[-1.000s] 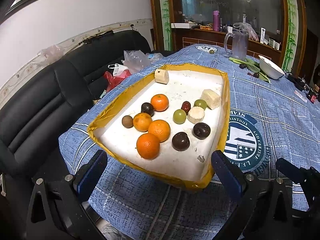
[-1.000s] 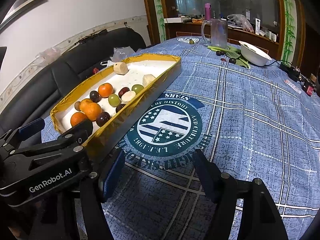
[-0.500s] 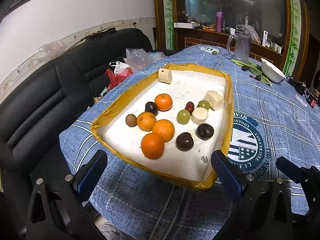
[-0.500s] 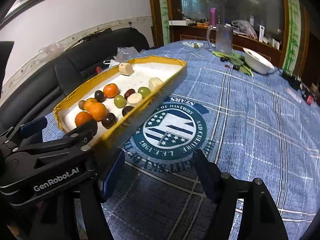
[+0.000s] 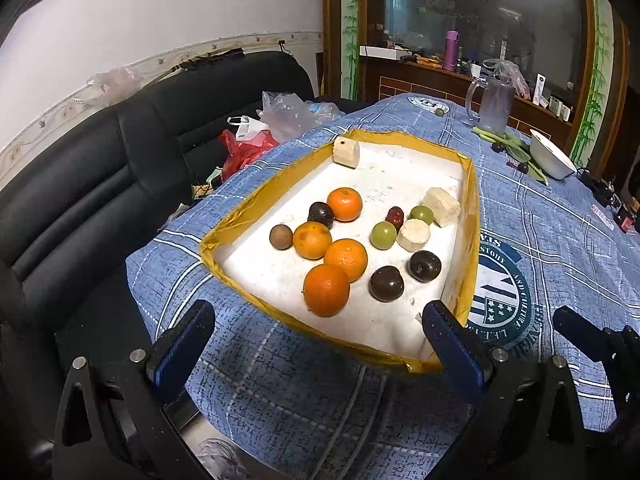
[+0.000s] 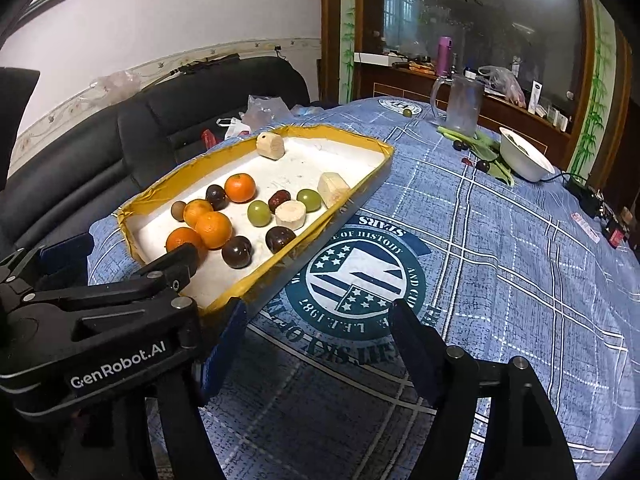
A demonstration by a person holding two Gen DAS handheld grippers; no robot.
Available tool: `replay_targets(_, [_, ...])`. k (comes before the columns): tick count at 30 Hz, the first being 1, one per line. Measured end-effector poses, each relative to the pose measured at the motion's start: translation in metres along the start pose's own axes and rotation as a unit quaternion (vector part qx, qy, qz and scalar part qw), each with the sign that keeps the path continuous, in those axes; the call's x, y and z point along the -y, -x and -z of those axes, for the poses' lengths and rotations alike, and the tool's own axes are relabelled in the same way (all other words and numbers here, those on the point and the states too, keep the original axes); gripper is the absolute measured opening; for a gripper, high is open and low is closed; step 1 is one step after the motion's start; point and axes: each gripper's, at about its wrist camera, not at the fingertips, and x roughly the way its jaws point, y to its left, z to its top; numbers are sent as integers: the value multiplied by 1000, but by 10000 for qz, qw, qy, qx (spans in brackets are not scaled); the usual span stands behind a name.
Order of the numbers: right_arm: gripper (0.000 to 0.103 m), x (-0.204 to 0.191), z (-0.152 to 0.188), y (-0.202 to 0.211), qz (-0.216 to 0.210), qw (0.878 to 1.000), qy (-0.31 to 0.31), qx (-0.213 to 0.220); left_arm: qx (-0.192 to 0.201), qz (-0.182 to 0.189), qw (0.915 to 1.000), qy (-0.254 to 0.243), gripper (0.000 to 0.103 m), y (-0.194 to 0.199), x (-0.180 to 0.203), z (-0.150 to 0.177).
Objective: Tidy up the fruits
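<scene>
The left tool hangs over the near edge of the table, its two blue-padded fingers spread wide with nothing between them. Just ahead of it sits the tray, a shallow white box with yellow-taped walls, resting on the blue plaid cloth. The tray's near wall lies right between the spread fingers in the left wrist view, and the right finger's tip overlaps the tray's near right corner; whether it touches cannot be told.

The fruit lies loose on the tray floor. Nearest the left tool is an orange, touching a second orange behind it, with a third beside that and a fourth farther back. A small brown fruit sits at the left of the group. Two dark plums rest to the right of the nearest orange, and another dark one touches the far orange. Two green fruits, a red date and pale cut chunks lie toward the right wall; one more chunk stands at the far left corner.

The right tool is also spread and holds nothing. It hovers above the round emblem printed on the cloth, with the tray off to its left, ahead of its left finger. A clear jug and a white bowl stand well apart at the far side.
</scene>
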Motion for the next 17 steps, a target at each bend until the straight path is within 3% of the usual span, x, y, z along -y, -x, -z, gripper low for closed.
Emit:
replay_targets(13, [79,-2,-11,-5,-59,10000,28,49,179,-161,9996,152,103,4,-6,-15])
replay_targets(17, [79,7,-16,-3,-93,9999,-106,88,62,-151,9997,157,103,2,-1,-18])
